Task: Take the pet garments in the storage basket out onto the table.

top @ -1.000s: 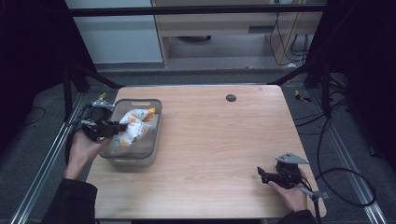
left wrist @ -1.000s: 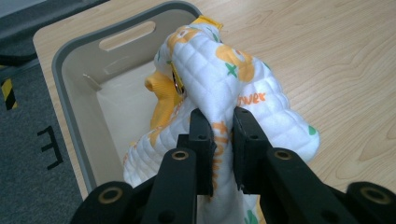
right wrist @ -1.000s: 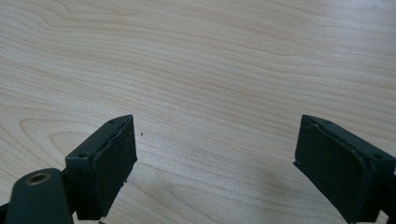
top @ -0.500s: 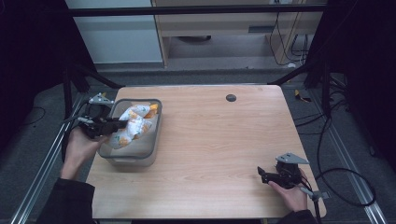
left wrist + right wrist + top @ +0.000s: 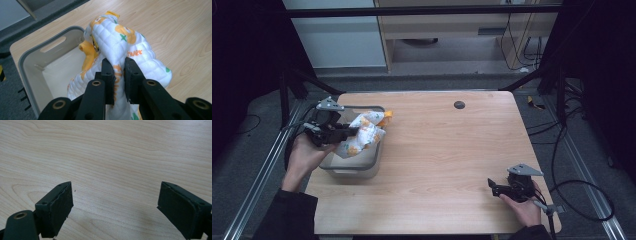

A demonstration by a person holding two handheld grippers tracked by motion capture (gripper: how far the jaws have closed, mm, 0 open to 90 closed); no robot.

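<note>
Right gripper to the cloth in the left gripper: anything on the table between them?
Nothing: in the high view, bare wood runs from the right gripper to the cloth, clamped by the left gripper over the bin.

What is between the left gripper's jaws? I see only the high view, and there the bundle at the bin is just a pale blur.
Observer: A quilted white cloth with orange and green print; the left gripper is shut on a fold of it.
Operator: Is anything left in the bin?
Observer: In the left gripper view the grey bin shows a bare pale floor where the cloth does not cover it.
Operator: And the right gripper?
Observer: The right gripper has its jaws wide apart, with bare wooden table between them.
</note>
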